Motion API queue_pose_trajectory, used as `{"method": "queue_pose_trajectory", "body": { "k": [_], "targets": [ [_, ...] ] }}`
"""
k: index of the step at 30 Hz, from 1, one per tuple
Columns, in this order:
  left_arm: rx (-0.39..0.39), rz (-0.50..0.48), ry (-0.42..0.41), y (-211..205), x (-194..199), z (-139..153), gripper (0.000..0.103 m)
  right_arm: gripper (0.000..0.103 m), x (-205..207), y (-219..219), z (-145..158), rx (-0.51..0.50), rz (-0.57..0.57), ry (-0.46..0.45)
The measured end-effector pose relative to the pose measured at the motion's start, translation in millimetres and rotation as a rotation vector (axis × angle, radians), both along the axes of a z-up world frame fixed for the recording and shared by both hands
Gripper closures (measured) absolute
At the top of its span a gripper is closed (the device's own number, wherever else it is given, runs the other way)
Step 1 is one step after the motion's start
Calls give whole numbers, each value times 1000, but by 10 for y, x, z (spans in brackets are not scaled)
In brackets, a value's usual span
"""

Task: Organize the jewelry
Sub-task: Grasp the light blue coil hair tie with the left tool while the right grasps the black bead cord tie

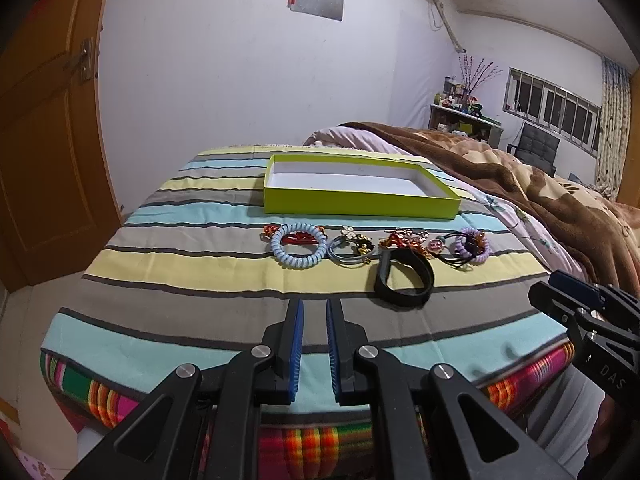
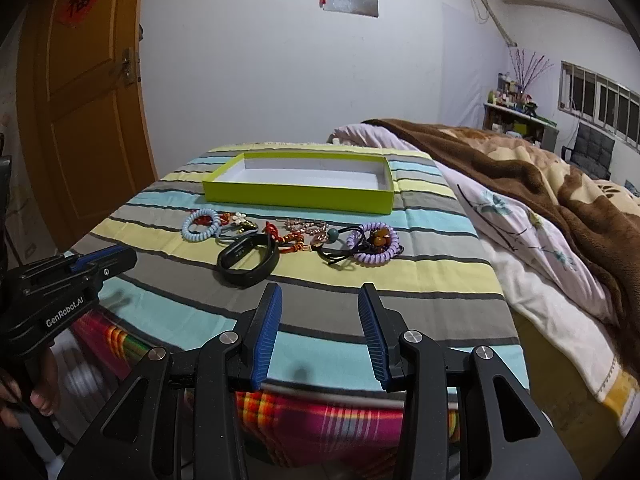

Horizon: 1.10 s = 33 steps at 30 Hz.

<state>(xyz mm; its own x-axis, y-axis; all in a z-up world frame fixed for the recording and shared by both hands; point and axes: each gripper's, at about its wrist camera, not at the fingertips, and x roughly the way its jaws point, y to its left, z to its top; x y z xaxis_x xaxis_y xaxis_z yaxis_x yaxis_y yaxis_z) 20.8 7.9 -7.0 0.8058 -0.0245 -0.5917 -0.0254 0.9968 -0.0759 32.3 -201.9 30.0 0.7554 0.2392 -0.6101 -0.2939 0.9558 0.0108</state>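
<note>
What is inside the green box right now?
Nothing visible: the green box shows only its bare white floor. Its near wall hides the strip of floor just behind it in both views.

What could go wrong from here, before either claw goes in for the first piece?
1. The pieces lie in a tight, overlapping row: the purple coil tie is tangled with black elastic cords, so lifting it may drag neighbours.
2. The black wristband stands looped on soft striped cloth; a pinch may flip it or catch fabric.
3. The green box is shallow and light-looking; a claw bumping its wall could shift it.
</note>
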Motion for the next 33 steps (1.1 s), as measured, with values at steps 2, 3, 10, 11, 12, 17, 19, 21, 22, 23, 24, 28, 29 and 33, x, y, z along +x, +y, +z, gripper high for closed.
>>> {"method": "queue_pose_trajectory", "body": {
  "k": [2,3,10,11,12,17,19,21,22,23,24,28,29,33],
  "targets": [
    [-8,-8,13,28,91,-17,92,62,96,2,-34,2,3,23],
    [-11,-10,19,38,128,-26,92,62,146,2,-49,8,4,37],
    [-41,-3,86,173,524,-109,92,62,561,-43,-163,69,-6,124],
    [-49,-1,95,201,589,-119,91,62,602,-44,-176,77,-7,135],
    [-51,3,102,224,641,-129,88,62,648,-46,-196,89,-9,150],
    [-72,11,162,315,950,-224,80,62,933,-121,-351,180,-21,256],
    [-78,18,184,334,1039,-266,80,62,989,-129,-382,203,-22,277],
    [-86,27,206,356,1123,-310,80,62,1046,-137,-403,228,-24,296],
    [-89,29,208,370,1155,-321,79,63,1072,-141,-413,240,-26,304],
    [-87,30,206,368,1176,-323,79,63,1091,-145,-417,248,-28,308],
    [-79,31,204,364,1203,-323,79,67,1112,-150,-423,255,-31,312],
    [-76,34,220,377,1296,-341,79,77,1160,-141,-435,286,-42,325],
    [-76,37,226,381,1320,-352,80,80,1171,-139,-438,293,-44,329],
    [-69,48,233,397,1383,-365,80,97,1231,-161,-458,315,-56,344]
  ]
}}
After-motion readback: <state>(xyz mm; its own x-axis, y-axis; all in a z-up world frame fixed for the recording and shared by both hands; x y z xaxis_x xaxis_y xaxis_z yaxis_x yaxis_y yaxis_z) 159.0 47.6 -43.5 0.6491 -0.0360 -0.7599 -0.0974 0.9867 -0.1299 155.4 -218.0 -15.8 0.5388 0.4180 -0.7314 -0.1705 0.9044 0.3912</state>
